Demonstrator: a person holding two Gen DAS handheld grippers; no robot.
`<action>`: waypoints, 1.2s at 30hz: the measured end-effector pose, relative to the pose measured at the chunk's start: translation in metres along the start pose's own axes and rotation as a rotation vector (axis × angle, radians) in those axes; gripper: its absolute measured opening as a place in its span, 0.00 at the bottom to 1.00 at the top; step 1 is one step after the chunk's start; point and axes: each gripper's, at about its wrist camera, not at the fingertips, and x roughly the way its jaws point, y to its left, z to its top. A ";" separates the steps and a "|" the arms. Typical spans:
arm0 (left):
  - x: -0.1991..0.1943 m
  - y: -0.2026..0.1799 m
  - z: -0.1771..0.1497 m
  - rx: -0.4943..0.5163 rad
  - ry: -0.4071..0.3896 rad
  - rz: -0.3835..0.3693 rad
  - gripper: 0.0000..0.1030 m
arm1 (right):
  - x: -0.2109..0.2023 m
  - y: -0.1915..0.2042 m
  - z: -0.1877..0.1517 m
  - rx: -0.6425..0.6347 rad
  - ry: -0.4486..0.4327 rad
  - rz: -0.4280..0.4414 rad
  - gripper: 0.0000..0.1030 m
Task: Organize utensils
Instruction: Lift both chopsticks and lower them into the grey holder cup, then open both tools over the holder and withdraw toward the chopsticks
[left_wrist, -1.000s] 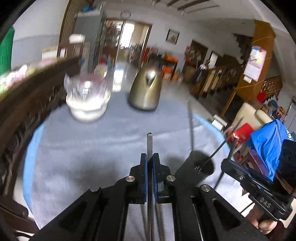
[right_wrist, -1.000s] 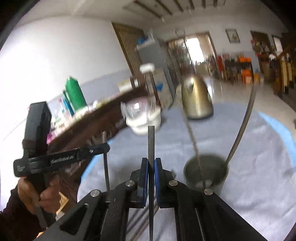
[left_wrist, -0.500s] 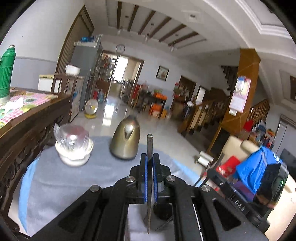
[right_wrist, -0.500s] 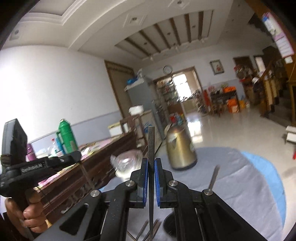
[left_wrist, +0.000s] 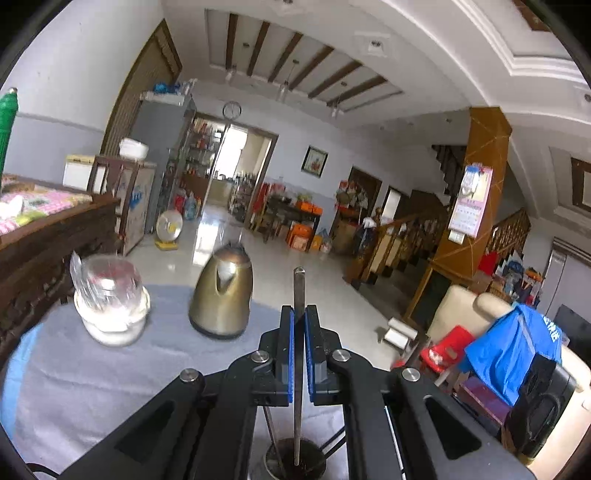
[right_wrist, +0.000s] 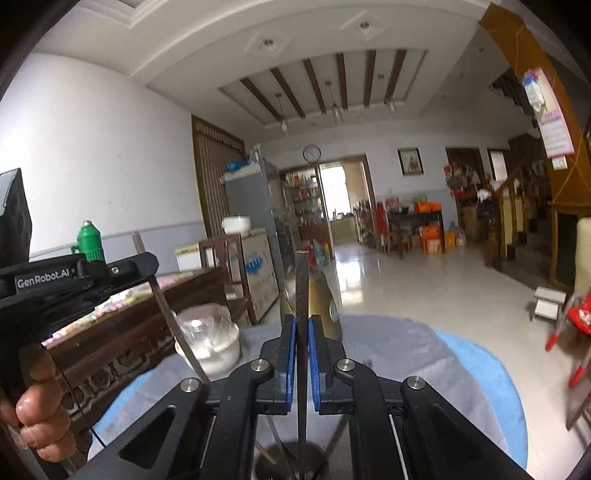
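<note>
Two slim metal utensils, each clamped upright in a gripper above a dark utensil cup. Left utensil (left_wrist: 299, 332): a flat grey strip running between the blue pads of the left gripper (left_wrist: 299, 354), its top end above the fingertips, its lower end reaching down into the mouth of the cup (left_wrist: 295, 459). The jaws are drawn narrow, pinching the strip. Right utensil (right_wrist: 302, 332): a darker strip held the same way by the right gripper (right_wrist: 303, 360), jaws likewise pinched on it, lower end over the cup (right_wrist: 291, 458), where other thin utensils lean against the rim. The right wrist view also shows the left gripper (right_wrist: 147, 269) from the side, its strip slanting downward, with the person's hand (right_wrist: 40, 413) around the handle. The cup stands at the near edge of a round desk covered by a grey cloth (left_wrist: 92, 380) over a blue border. Farther back on the cloth: a brass-coloured kettle (left_wrist: 221, 295) and, left of it, a white bowl holding clear glassware (left_wrist: 110, 306). A carved wooden sideboard (left_wrist: 40, 251) stands to the left.
</note>
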 end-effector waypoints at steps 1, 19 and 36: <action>0.007 0.000 -0.007 0.003 0.025 0.002 0.05 | 0.002 -0.003 -0.004 0.014 0.021 0.003 0.07; -0.016 0.010 -0.063 0.070 0.243 0.087 0.58 | -0.036 -0.061 -0.028 0.300 0.134 0.121 0.60; -0.076 0.051 -0.133 0.105 0.410 0.418 0.68 | -0.068 0.000 -0.095 0.182 0.307 0.195 0.52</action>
